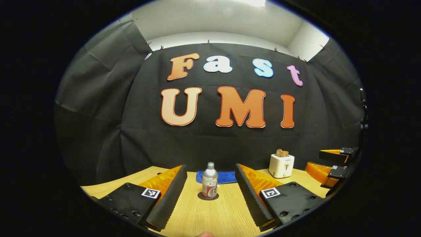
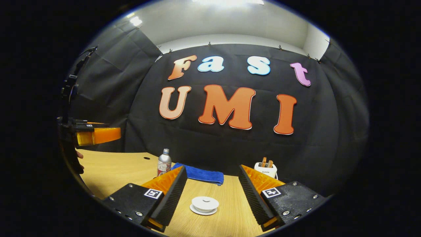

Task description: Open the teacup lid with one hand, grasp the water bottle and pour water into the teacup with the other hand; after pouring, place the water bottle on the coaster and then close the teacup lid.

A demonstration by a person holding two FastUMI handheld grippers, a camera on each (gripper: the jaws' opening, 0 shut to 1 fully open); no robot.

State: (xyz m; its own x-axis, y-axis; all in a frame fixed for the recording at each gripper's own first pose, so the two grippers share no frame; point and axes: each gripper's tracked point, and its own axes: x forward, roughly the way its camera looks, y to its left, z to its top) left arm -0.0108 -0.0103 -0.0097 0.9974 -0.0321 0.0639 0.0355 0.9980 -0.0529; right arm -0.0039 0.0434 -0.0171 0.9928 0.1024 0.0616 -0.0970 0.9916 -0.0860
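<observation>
Both tools, left (image 1: 210, 194) and right (image 2: 210, 197), gape empty; water bottle (image 1: 210, 180) nearly hides its coaster (image 1: 208, 197).

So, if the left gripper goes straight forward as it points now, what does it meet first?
Most likely the water bottle, which stands on a dark coaster centred between the open left gripper fingers. Behind it lies a blue cloth; how far off is unclear.
</observation>
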